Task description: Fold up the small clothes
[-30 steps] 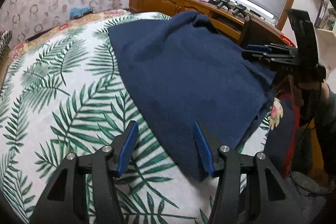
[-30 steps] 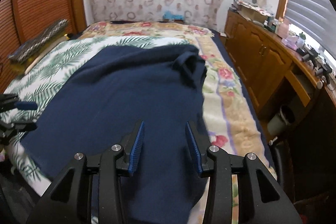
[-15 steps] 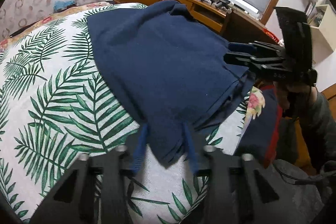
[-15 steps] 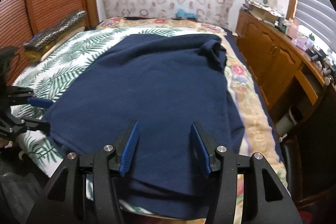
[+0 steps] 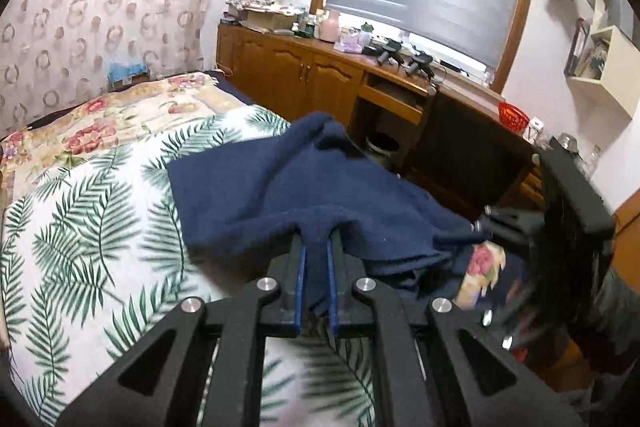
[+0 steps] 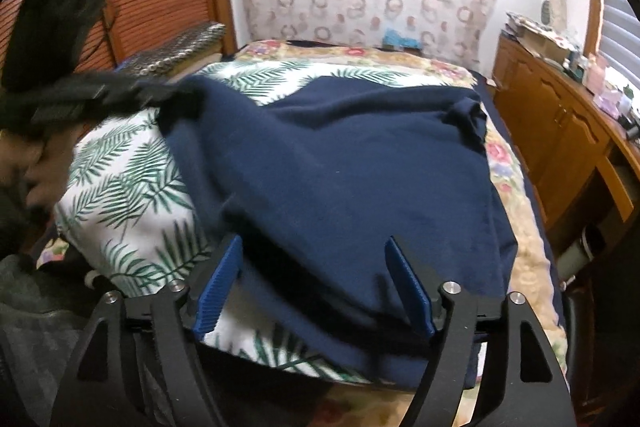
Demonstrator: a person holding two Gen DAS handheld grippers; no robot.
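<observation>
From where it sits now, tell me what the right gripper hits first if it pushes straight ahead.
The right gripper is open, and the navy garment lies directly between and ahead of its fingers, so it would likely meet that cloth first; exact height above it is unclear.

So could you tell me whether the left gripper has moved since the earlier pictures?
Yes. The left gripper has closed on the navy garment's corner and lifted it off the palm-leaf sheet, toward the wooden cabinets.

Left claw (image 5: 316,251) clamped; right claw (image 6: 316,267) spread wide.
</observation>
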